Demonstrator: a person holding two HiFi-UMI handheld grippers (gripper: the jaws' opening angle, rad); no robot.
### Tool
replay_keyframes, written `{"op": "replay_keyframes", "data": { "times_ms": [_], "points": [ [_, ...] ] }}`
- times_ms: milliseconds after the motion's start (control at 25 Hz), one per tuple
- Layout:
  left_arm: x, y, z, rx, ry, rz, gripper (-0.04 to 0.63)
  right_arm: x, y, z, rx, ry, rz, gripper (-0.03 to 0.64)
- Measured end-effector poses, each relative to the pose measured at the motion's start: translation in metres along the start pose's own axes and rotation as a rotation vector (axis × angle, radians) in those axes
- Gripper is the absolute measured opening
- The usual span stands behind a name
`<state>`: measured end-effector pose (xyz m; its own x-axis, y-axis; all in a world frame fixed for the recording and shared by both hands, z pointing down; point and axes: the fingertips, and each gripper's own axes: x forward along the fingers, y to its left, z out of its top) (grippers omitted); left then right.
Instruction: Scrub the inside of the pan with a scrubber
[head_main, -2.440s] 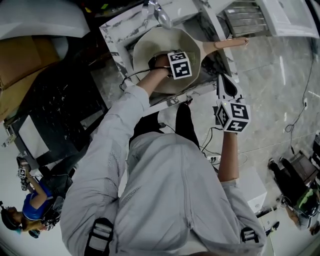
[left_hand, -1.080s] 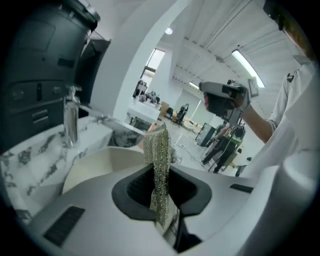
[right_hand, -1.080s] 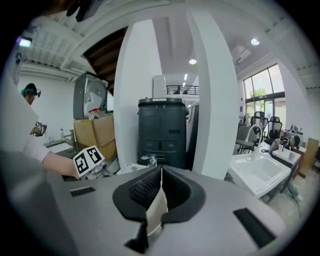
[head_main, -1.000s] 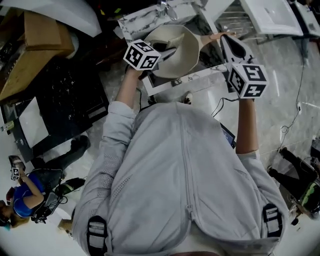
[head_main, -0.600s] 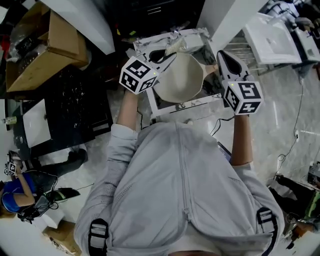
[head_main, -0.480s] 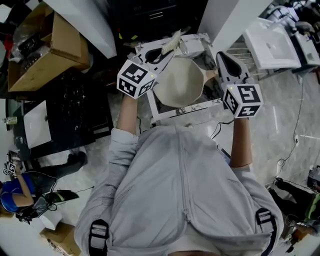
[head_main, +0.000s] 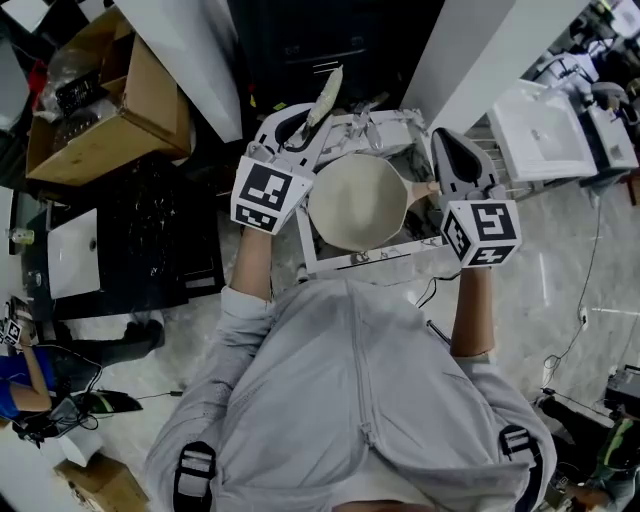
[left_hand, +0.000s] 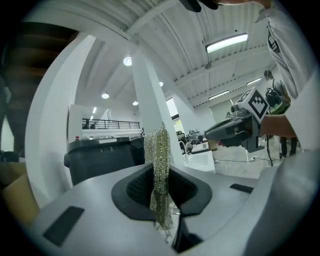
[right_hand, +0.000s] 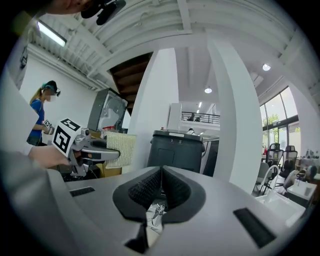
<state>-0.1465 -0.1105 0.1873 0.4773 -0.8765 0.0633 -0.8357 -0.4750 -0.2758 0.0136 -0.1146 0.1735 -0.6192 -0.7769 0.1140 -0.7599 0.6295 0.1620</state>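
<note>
Our left gripper (left_hand: 161, 192) clamps the scrubber (left_hand: 158, 150). Our right gripper (right_hand: 160, 187) has its jaws pressed together, beside the pan (head_main: 357, 200).

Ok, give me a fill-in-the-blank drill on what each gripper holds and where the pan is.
The left gripper is shut on the ___. The right gripper is shut, holding ___. In the head view, the cream pan shows ___ the two grippers.
Missing words: scrubber; nothing; between.
</note>
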Motion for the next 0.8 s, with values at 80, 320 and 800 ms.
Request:
{"op": "replay_keyframes", "data": {
  "times_ms": [80, 320, 800],
  "points": [
    [-0.003, 0.003, 0.009, 0.024, -0.013, 0.02, 0.06, 0.002, 0.002, 0.006, -0.01, -0.006, 0.004, 0.035],
    [-0.01, 0.01, 0.026, 0.058, -0.042, 0.048, 0.06, 0.007, 0.0, 0.014, -0.026, -0.007, -0.017, 0.035],
    [-0.006, 0.008, 0.017, 0.042, -0.03, 0.039, 0.06, 0.014, -0.001, 0.009, -0.057, 0.015, -0.029, 0.034]
  ]
}}
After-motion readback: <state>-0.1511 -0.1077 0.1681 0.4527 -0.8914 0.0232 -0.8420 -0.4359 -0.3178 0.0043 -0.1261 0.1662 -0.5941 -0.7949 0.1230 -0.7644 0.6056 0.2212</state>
